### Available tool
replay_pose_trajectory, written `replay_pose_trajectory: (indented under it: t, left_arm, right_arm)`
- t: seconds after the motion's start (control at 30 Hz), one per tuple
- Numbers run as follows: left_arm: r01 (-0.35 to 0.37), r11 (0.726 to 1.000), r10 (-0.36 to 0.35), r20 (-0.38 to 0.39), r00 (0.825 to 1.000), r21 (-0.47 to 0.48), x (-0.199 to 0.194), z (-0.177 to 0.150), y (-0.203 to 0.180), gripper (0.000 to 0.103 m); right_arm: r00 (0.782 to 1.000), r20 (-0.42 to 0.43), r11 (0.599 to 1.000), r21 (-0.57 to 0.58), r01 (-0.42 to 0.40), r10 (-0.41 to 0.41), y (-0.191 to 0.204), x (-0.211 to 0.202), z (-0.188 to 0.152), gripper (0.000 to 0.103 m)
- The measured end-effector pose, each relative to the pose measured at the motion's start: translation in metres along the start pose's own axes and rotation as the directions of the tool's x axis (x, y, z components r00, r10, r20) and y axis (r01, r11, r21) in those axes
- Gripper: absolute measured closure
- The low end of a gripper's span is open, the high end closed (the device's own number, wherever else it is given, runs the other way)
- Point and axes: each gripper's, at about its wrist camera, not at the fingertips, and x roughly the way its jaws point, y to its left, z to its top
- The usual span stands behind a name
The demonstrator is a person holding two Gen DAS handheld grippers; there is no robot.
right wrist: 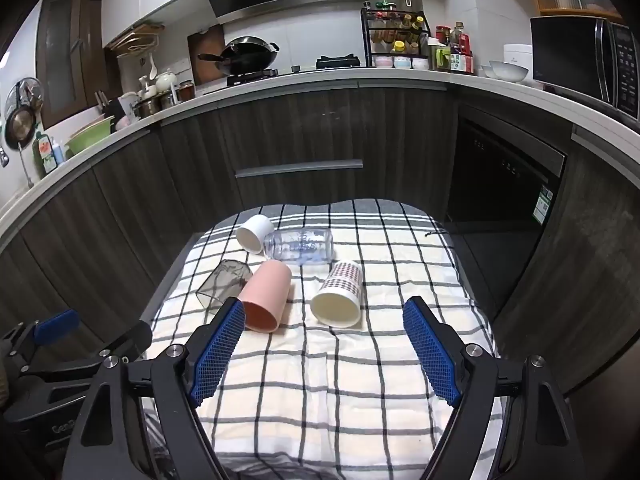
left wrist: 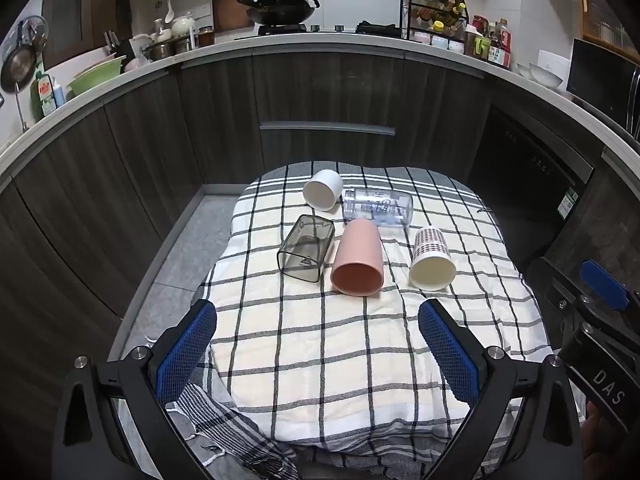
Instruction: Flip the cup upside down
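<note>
- "DAS" was legible in white on the black body of the right gripper [left wrist: 608,386], left wrist view.
- Print on clear bottle [right wrist: 300,245] & green dish-soap label [left wrist: 45,90]: too blurred to read.

It was a home kitchen: a wok [right wrist: 249,53] sat on the stove, a spice rack [right wrist: 396,40] and microwave [right wrist: 584,60] stood on the curved countertop [right wrist: 320,78], above dark wood cabinets [right wrist: 300,128].

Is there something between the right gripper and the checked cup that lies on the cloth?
Nothing visible. The right gripper is open, with only bare cloth between it and the checked cup.
</note>
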Motion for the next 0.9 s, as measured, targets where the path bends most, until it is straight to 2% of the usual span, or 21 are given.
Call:
replay_pose_trajectory:
  t: [0.9]
  left_arm:
    - [-0.009,1.000,0.009,0.007,1.000,-0.009,0.0006,-0.0010,0.0079,0.000]
  right_arm:
    - [1.000,-0.001,1.000,0.002,-0.001,0.001,0.0022,0.0014,-0.0008,0.022]
